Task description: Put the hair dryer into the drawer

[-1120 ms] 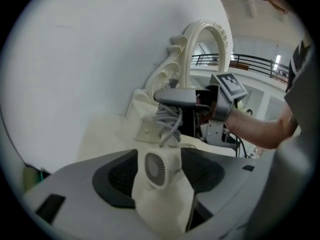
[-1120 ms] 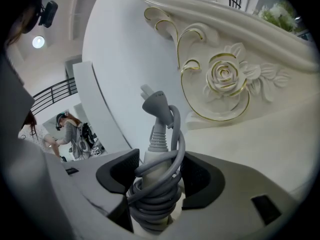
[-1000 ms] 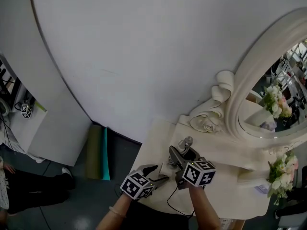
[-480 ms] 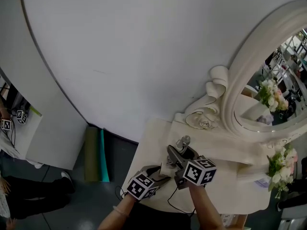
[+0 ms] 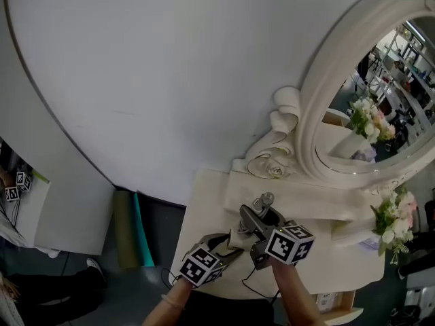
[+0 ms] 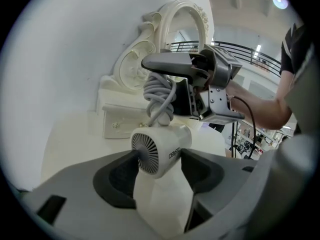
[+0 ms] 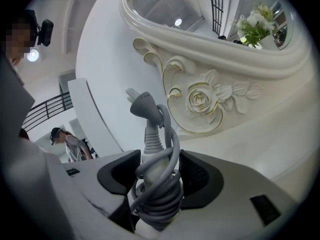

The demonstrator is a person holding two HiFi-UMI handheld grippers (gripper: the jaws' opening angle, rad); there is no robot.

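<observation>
Above the tabletop [image 5: 204,206], before the mirror [image 5: 380,100], the dryer [image 6: 162,149] is held off the surface by both grippers. The left gripper [image 6: 160,156], jaws wide and just closing, presses the barrel's sides. The right gripper [image 7: 159,159], half open, clamps the cord-wound [image 7: 167,194] handle.

Left claw [image 5: 228,242] moved in, jaws closing around hair dryer [image 6: 159,151] barrel

Left gripper [image 6: 157,166] has just been closing its jaws on the white hair dryer [image 6: 161,151], pads touching both sides, rear grille facing the camera. Right gripper [image 6: 170,86] up top has the handle, grey cord [image 6: 159,98] wrapped round it. Ornate mirror [image 6: 172,34] behind.
</observation>
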